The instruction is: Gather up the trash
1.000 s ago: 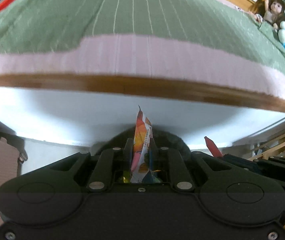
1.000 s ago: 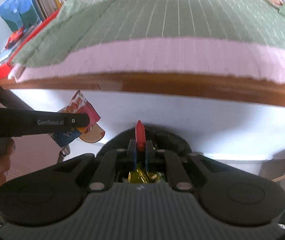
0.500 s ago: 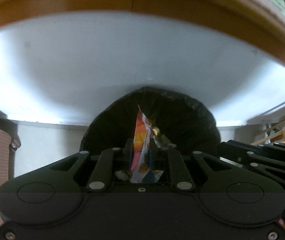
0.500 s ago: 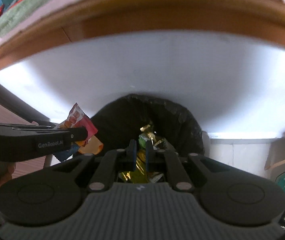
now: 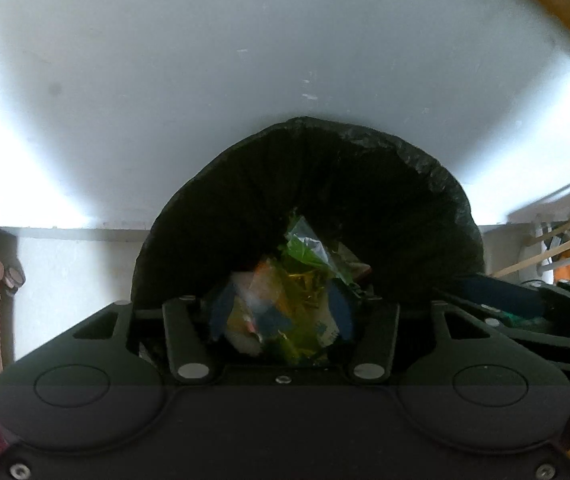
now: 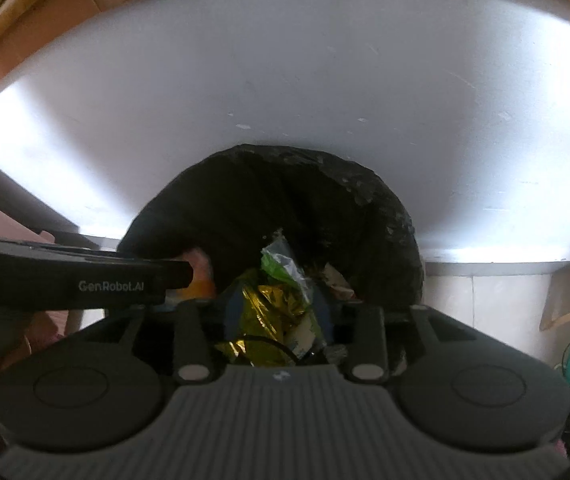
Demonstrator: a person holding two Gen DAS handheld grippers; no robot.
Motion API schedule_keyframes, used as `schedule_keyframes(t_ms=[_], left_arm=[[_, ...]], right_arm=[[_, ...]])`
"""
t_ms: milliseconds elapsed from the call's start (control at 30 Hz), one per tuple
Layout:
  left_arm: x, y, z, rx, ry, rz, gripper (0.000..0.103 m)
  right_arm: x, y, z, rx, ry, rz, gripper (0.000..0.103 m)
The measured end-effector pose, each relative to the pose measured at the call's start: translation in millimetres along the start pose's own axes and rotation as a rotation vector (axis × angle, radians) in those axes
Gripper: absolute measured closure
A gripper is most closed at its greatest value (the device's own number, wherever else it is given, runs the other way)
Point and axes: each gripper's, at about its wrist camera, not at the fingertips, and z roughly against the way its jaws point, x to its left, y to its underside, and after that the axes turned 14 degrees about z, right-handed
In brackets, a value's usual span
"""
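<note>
Hanging over the mouth of the black-lined bin (image 5: 365,184), left gripper (image 5: 281,316) and right gripper (image 6: 277,312) close side by side, jaws of both opening, leaving little room between the two bodies. Filling the bin's lower part: a heap of wrappers (image 5: 301,280), gold foil (image 6: 269,308) and green film uppermost, lying between the fingers in both wrist views. Standing right behind the bin: a white panel (image 5: 245,60) under a wooden edge (image 6: 25,40), closing off the far side. Flanking the bin on the right: wooden slats (image 5: 557,248).

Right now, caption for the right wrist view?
Right gripper, fingers opening, above black-lined bin holding gold foil and green wrapper.
</note>
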Motion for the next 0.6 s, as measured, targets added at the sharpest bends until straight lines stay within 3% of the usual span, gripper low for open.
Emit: schedule_keyframes(t_ms=[400,600], left_arm=[[4,13,-22,-0.009,-0.019,0.037,0.039],[1,24,0,-0.118,-0.001,0.086,0.032]], right_arm=[[-6,14,-13,-0.017,-0.002,0.022,0.03],[-9,20,-1,-0.088,-0.006,0.042,0.026]])
